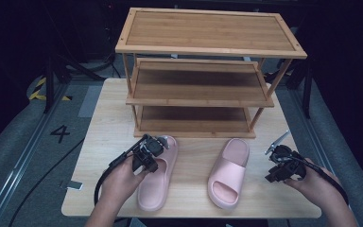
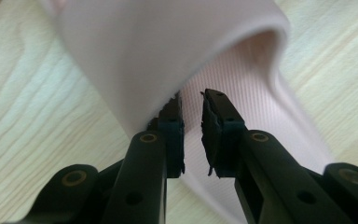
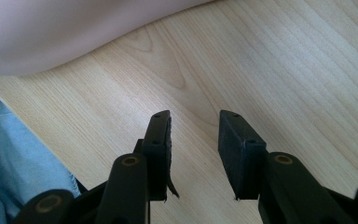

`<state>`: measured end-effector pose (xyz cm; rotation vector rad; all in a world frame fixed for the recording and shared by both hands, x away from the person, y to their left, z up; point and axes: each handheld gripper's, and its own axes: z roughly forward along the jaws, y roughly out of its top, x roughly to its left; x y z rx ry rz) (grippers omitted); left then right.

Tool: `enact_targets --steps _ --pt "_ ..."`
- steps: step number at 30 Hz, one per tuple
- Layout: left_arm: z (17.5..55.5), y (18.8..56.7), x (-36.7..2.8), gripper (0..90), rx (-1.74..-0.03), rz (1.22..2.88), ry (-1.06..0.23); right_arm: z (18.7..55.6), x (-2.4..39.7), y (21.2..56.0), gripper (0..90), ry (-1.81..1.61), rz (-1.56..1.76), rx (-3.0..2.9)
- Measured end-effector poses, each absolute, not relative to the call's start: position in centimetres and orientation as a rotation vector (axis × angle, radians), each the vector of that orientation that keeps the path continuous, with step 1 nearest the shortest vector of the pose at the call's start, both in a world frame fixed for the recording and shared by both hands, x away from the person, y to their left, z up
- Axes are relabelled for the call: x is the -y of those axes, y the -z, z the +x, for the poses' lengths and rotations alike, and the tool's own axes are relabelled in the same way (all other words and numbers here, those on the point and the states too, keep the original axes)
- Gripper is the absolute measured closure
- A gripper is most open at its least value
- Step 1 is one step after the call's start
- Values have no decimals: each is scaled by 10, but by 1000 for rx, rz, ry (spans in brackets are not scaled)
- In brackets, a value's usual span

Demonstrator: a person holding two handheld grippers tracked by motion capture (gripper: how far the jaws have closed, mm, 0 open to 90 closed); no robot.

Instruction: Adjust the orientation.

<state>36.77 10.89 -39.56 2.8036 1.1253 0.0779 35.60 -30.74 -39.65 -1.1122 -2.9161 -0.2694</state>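
Two pink slippers lie on the light wooden table (image 1: 194, 201) in front of a bamboo rack. My left gripper (image 1: 162, 145) sits over the strap end of the left slipper (image 1: 157, 187). In the left gripper view my left gripper (image 2: 191, 100) has a narrow gap between its jaws; the ribbed footbed shows through that gap, and the edge of the pink strap (image 2: 168, 46) lies against the left jaw's tip. The right slipper (image 1: 229, 172) lies apart. My right gripper (image 1: 270, 177) hovers to its right; in its own view my right gripper (image 3: 193, 116) is open over bare wood, with the slipper's side (image 3: 51, 32) ahead.
A three-shelf bamboo rack (image 1: 208, 33) stands at the table's far side, its shelves bare. A small silver object (image 1: 74, 185) lies at the table's left edge. Black cables trail on the floor at left. Blue cloth (image 3: 14, 158) shows below the table's near edge.
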Motion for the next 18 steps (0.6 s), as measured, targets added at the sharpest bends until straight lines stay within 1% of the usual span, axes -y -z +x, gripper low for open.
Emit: enact_targets --steps 4,6,7,9,12,16,18 --pt "368 394 -114 758 -1127 2801 -98 355 308 396 647 264 -1116 2916" --pt "367 393 -116 746 -1123 2799 -80 355 307 396 647 266 -1115 2918" --pt "366 391 -117 718 -1122 2801 -75 355 307 396 646 268 -1114 2919" --pt "361 387 -117 672 -1118 2799 -32 356 307 396 645 269 -1110 2920" --pt "356 381 -116 616 -1112 2761 73 356 307 396 630 269 -1115 2914" --pt "354 379 -109 579 -1143 2716 64 357 306 395 626 271 -1119 2908" --pt "356 382 -106 589 -1154 2698 93 357 307 396 621 273 -1114 2906"
